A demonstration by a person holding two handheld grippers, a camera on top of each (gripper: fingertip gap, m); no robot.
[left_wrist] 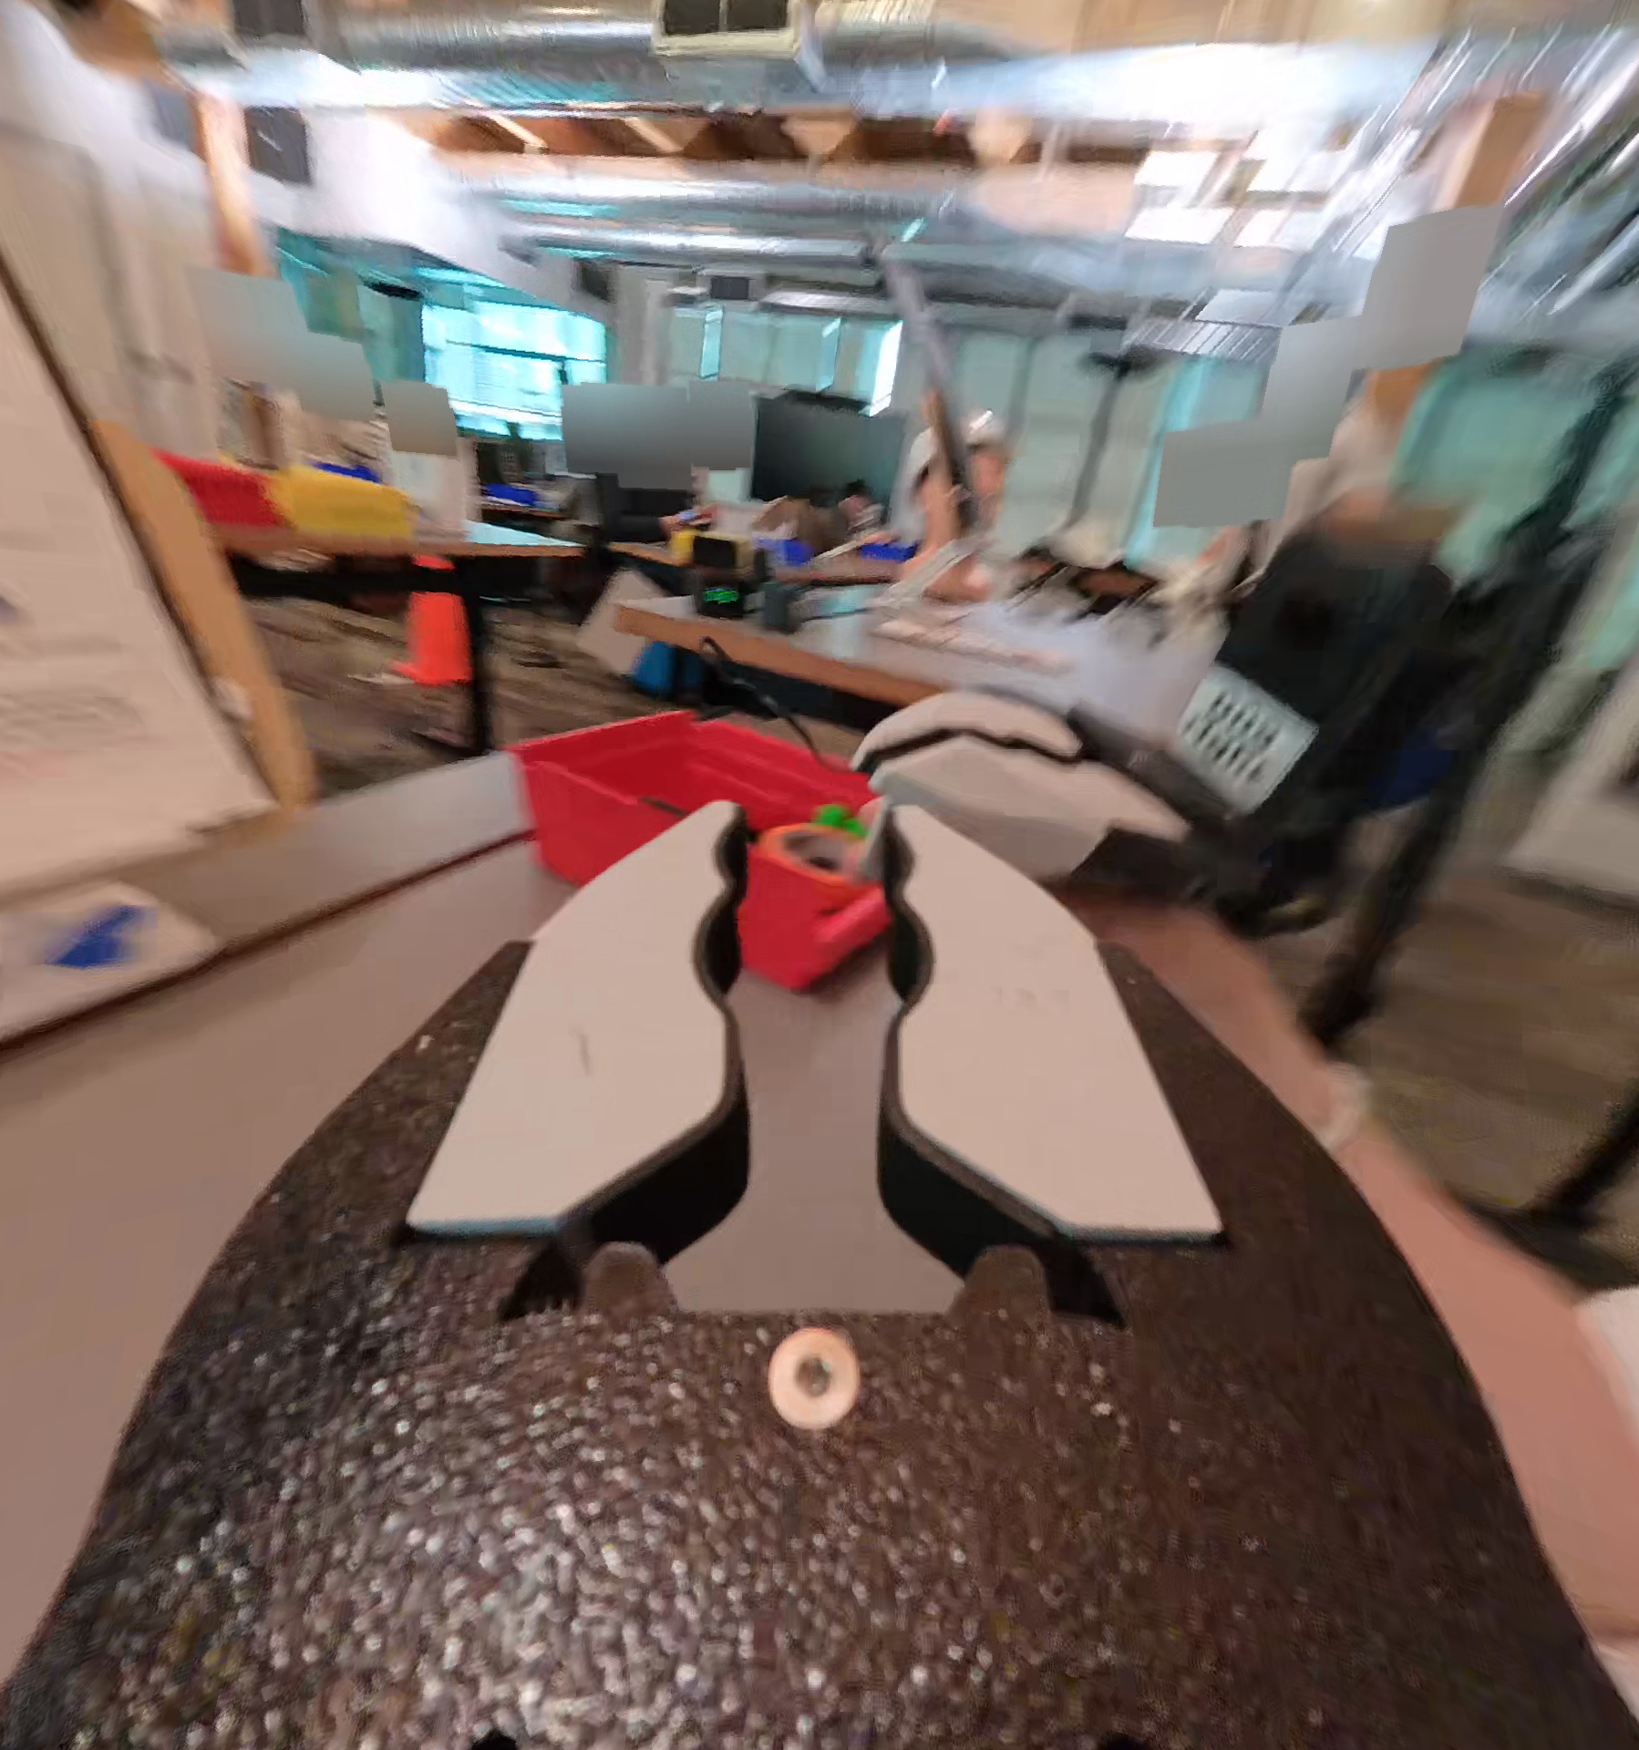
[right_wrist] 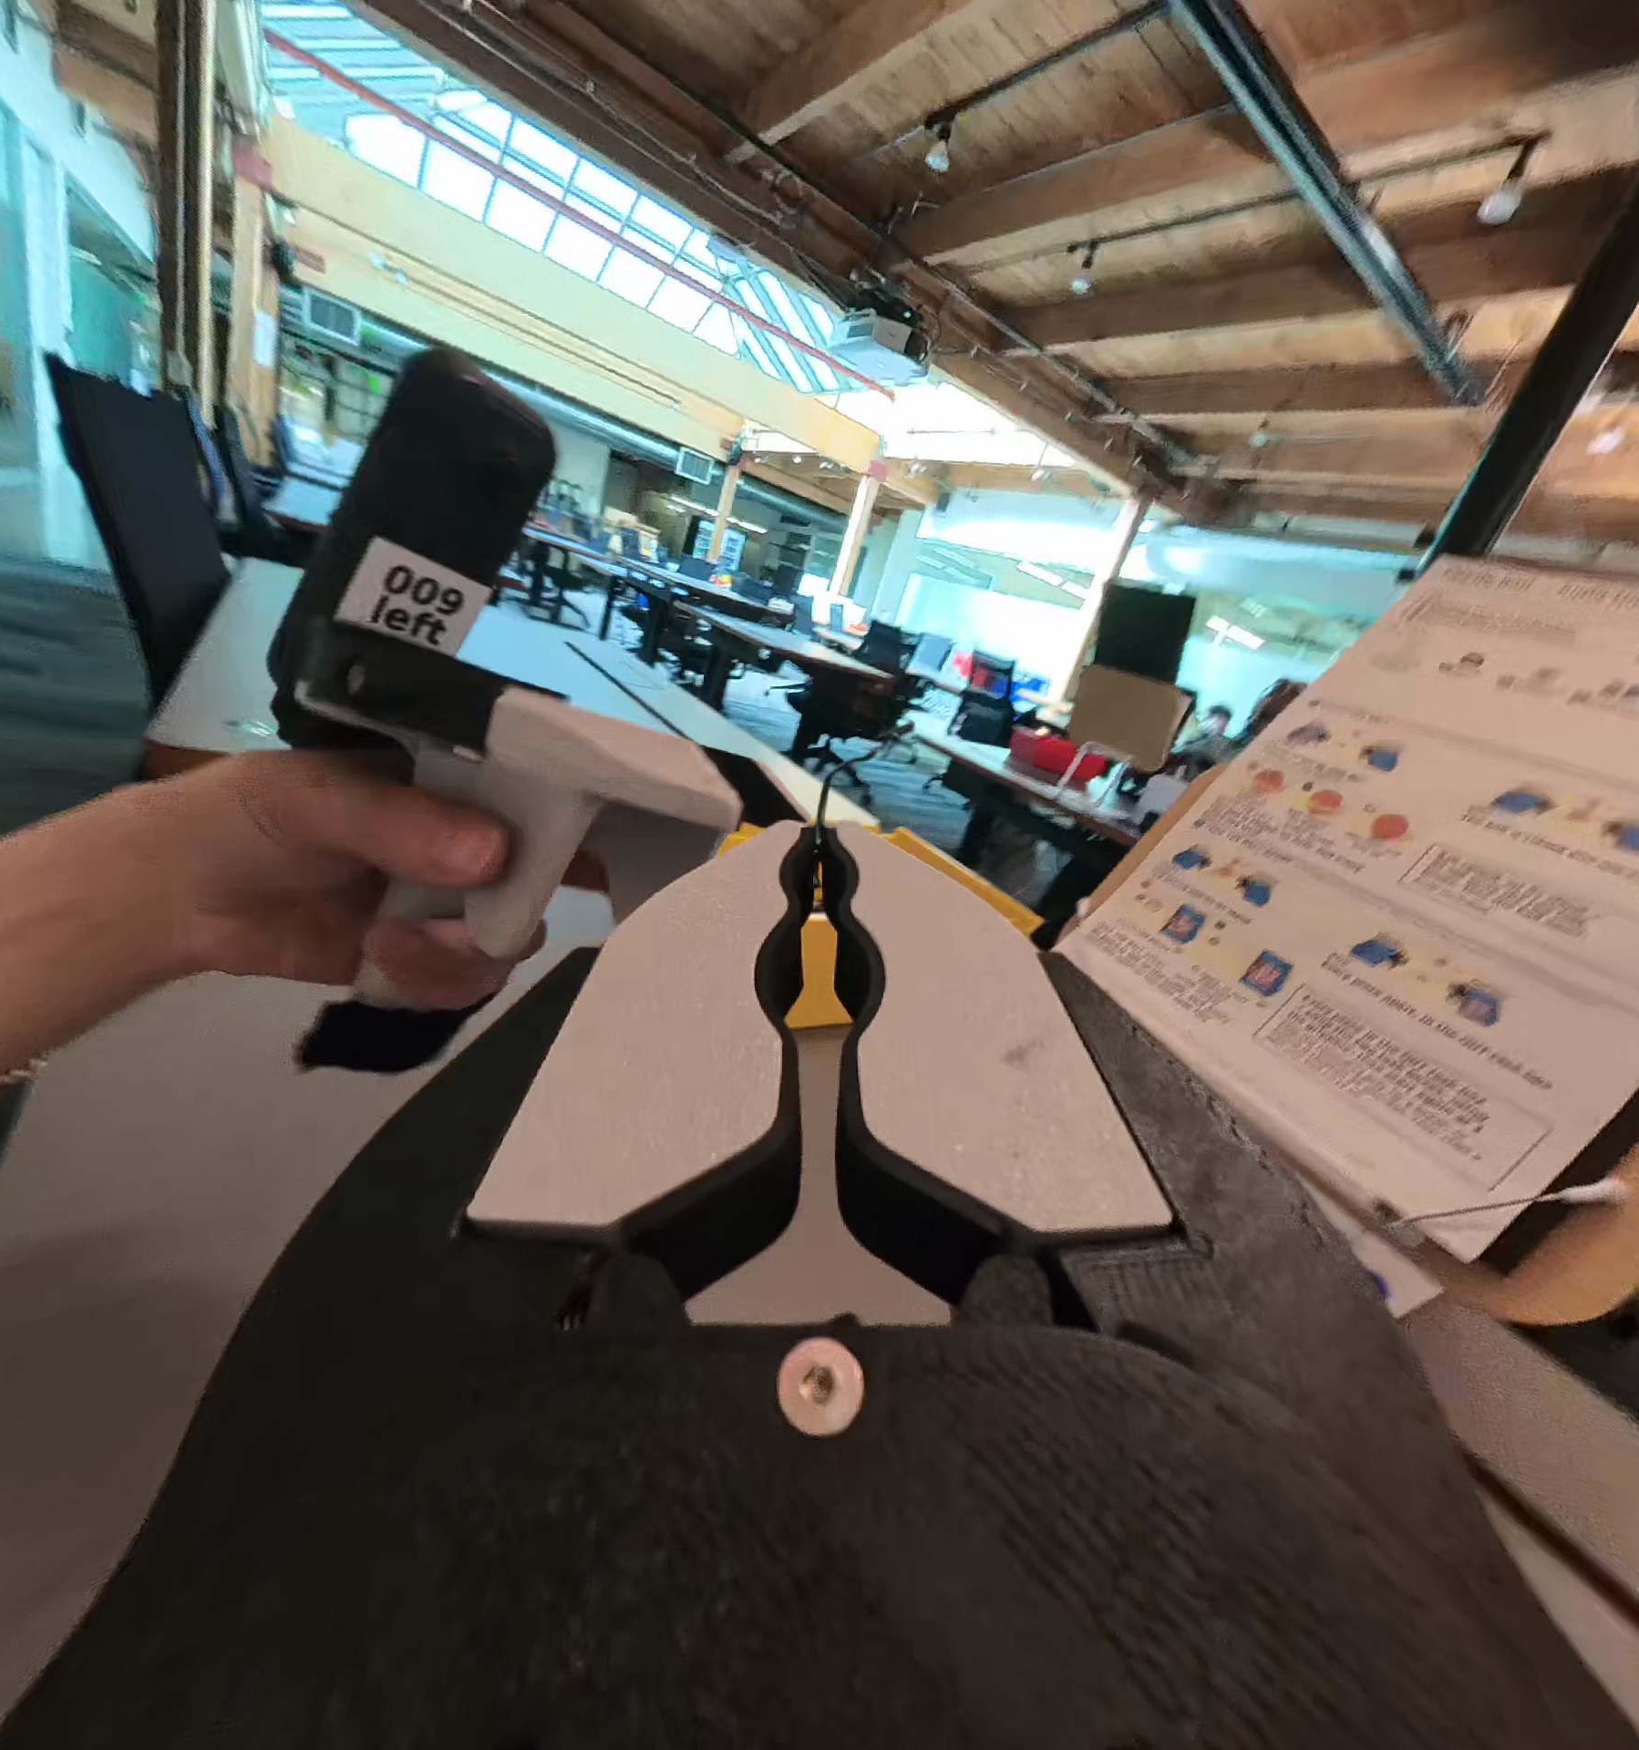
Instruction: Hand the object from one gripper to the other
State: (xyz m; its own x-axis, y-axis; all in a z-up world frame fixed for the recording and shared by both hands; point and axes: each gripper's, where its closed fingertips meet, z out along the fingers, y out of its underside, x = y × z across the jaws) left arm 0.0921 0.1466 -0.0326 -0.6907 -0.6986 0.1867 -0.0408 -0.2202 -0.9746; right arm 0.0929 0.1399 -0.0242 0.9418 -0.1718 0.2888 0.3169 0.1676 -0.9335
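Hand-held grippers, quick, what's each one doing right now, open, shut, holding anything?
Left hand-held gripper: open, nothing between its fingers, pointing toward the red bin.
Right hand-held gripper: shut on a thin black wire.

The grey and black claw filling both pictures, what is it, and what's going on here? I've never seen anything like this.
Each picture comes from a camera mounted on a hand-held gripper, looking forward along its two grey jaws. A person holds one in each hand; there is no robot arm. The left wrist view shows the left gripper, jaws open and empty, over a table, pointing at a red bin. The right wrist view shows the right gripper, jaws nearly closed, apparently pinching a thin black cord, with a yellow bin behind. There a hand grips the left gripper, and an instruction sheet leans at right.
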